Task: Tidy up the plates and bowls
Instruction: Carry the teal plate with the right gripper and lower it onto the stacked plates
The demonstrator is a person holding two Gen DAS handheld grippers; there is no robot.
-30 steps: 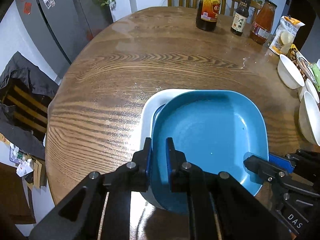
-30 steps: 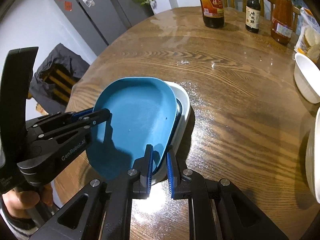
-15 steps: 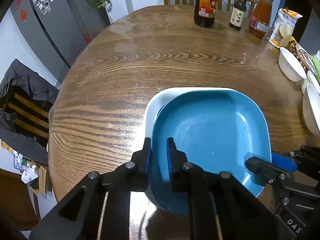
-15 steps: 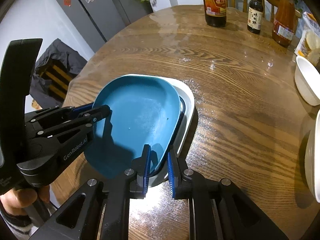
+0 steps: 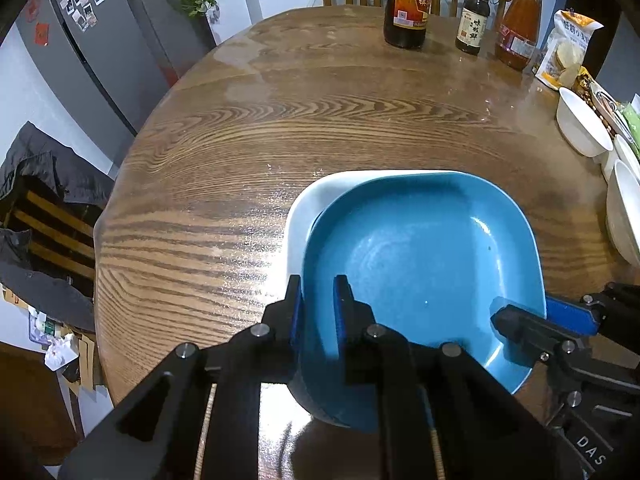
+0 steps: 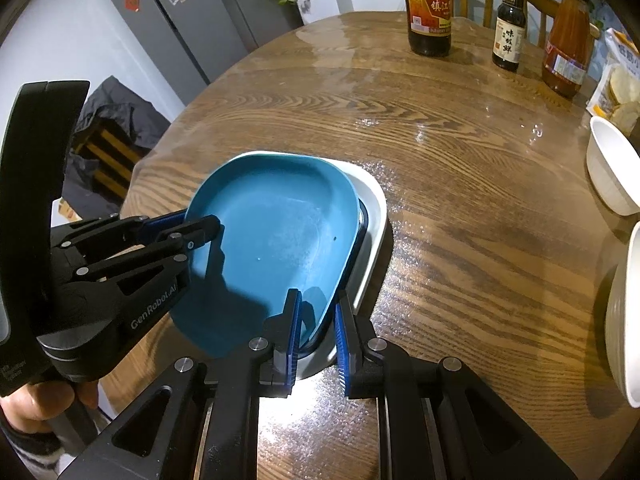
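A blue square plate [image 5: 424, 256] is held over a white square plate [image 5: 316, 196] on the round wooden table [image 5: 320, 120]. My left gripper [image 5: 318, 300] is shut on the blue plate's near left rim. My right gripper [image 6: 318, 316] is shut on its right rim; it also shows in the left wrist view [image 5: 532, 320]. In the right wrist view the blue plate [image 6: 280, 240] sits tilted, its near side raised above the white plate [image 6: 372, 216], and the left gripper [image 6: 192, 228] clamps its left rim. Another dark blue rim shows between the two plates.
White bowls [image 5: 580, 128] stand at the table's right edge, with more stacked nearer [image 6: 624, 312]. Two dark sauce bottles [image 5: 406, 4], an orange jar [image 5: 518, 24] and a snack bag [image 5: 568, 48] stand at the far side. A grey fridge [image 6: 180, 20] and a chair with dark clothes [image 5: 44, 200] are to the left.
Both grippers have carried the blue plate further over the white plate and lowered it a little; both stay shut on its rim.
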